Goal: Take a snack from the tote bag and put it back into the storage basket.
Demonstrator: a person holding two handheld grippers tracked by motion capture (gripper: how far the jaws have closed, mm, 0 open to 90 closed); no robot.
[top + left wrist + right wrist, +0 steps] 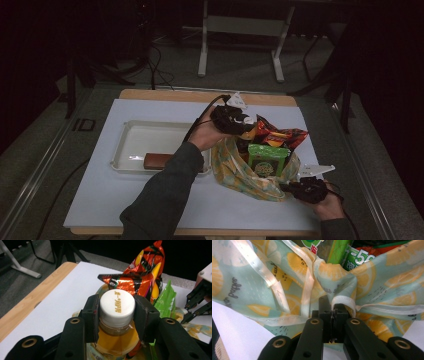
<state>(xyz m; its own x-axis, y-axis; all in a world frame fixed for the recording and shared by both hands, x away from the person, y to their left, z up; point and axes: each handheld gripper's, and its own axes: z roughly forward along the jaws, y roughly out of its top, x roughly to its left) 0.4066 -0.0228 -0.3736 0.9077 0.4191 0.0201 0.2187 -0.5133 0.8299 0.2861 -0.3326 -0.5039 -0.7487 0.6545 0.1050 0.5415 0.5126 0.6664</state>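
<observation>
The left gripper squeezes the bottle by its cap above the bag near the table's right edge, the right gripper pinches the bag's rim, and one bar waits in the tray.

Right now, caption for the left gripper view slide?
Left gripper clamps the white cap of an orange drink bottle above the snack-filled bag.

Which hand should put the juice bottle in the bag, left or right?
Left, probably. The left gripper already clamps the bottle by its white cap, right above the lemon-print bag. The right gripper is busy pinching the bag's edge, holding it steady.
</observation>
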